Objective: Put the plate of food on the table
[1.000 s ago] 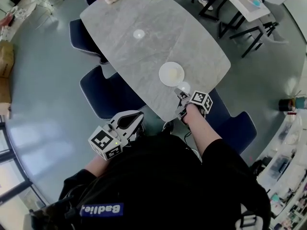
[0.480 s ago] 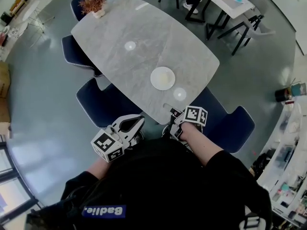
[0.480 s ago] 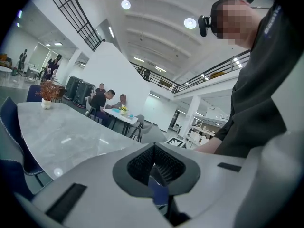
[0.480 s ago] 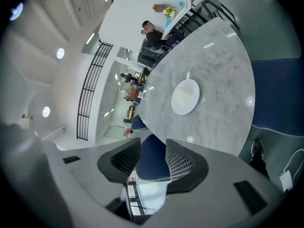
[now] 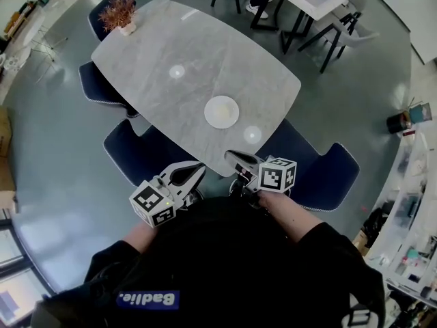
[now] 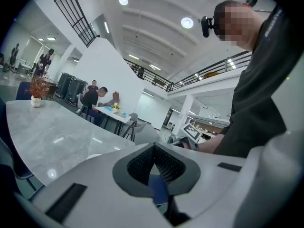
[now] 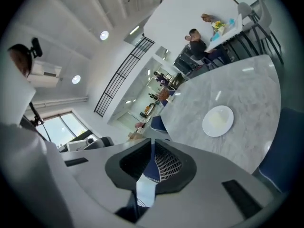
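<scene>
From my head camera, the round white plate with pale yellow food [image 5: 222, 111] sits flat on the big grey stone table [image 5: 157, 53], near the edge closest to me. My right claw [image 5: 231, 156] hangs just off that edge, apart from the plate. From this claw the plate lies at about 12 o'clock. From my left claw [image 5: 194, 168] it lies at about 1 o'clock and further off, so my right hand is the nearer one. The plate is round, so it has no long side and points no special way. Its open face looks up.

In the left gripper view, my left claw [image 6: 155, 145] has its two jaws pressed together with nothing in them. The table [image 6: 42, 132] runs off toward 9 o'clock.

In the right gripper view, my right claw [image 7: 153, 144] is closing and is nearly together, with nothing between the jaws. The plate [image 7: 218, 120] rests on the table [image 7: 228, 84] at about 2 o'clock, well clear of my jaws.

I think the job is done, because the plate is on the table and I hold nothing.
</scene>
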{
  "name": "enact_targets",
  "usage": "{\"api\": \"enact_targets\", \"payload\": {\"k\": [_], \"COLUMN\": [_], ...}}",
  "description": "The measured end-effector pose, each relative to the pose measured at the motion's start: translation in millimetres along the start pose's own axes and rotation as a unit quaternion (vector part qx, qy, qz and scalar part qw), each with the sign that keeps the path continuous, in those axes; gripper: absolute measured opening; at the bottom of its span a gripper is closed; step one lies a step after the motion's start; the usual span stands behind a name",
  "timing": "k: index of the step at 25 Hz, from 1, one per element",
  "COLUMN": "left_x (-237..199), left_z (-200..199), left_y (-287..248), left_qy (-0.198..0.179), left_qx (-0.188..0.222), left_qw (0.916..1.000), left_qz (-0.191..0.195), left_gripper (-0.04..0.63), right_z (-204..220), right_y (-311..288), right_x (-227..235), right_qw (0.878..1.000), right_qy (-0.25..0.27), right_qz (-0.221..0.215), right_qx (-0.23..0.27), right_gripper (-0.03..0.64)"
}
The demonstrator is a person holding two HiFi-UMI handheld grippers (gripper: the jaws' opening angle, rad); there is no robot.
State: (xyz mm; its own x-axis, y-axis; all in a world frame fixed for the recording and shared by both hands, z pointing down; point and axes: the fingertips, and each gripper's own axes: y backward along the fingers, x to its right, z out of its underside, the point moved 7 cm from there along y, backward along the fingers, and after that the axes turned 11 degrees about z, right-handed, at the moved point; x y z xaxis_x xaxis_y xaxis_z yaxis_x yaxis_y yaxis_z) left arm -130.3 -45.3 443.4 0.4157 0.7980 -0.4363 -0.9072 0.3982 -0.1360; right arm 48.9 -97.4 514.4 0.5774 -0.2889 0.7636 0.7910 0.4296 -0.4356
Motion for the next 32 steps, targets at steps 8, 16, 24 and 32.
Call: {"api": "enact_targets", "payload": {"k": [8, 16, 24, 32], "left_x": [2.4, 6.6, 8.5, 10.2], "left_z": [-2.6, -3.1, -0.3, -1.0], "left_y": [-8.6, -15.2, -16.8, -16.6], "left_qy": [-0.013, -0.015, -0.011, -0.012], "left_qx": [-0.007, -0.013, -0.013, -0.012], "left_qw": [0.9998, 0.9996, 0.9995, 0.9995], "left_qz": [0.013, 0.02, 0.025, 0.025], "left_gripper": [0.008, 0.008, 0.008, 0.008], "right_z": [-8.4, -0.3, 3.7, 2.8], "right_y": [17.1, 27.6, 29.8, 31.0], "right_x": [-44.2, -62.5, -67.9, -69.7], "right_qw": [0.961, 0.927, 0.922, 0.92], "right_qy": [0.266, 0.363, 0.377, 0.38], "right_qz": [0.006, -0.004, -0.004, 0.001], "right_qx": [0.072, 0.098, 0.092, 0.099], "right_gripper": [0.009, 0.009, 0.008, 0.008]}}
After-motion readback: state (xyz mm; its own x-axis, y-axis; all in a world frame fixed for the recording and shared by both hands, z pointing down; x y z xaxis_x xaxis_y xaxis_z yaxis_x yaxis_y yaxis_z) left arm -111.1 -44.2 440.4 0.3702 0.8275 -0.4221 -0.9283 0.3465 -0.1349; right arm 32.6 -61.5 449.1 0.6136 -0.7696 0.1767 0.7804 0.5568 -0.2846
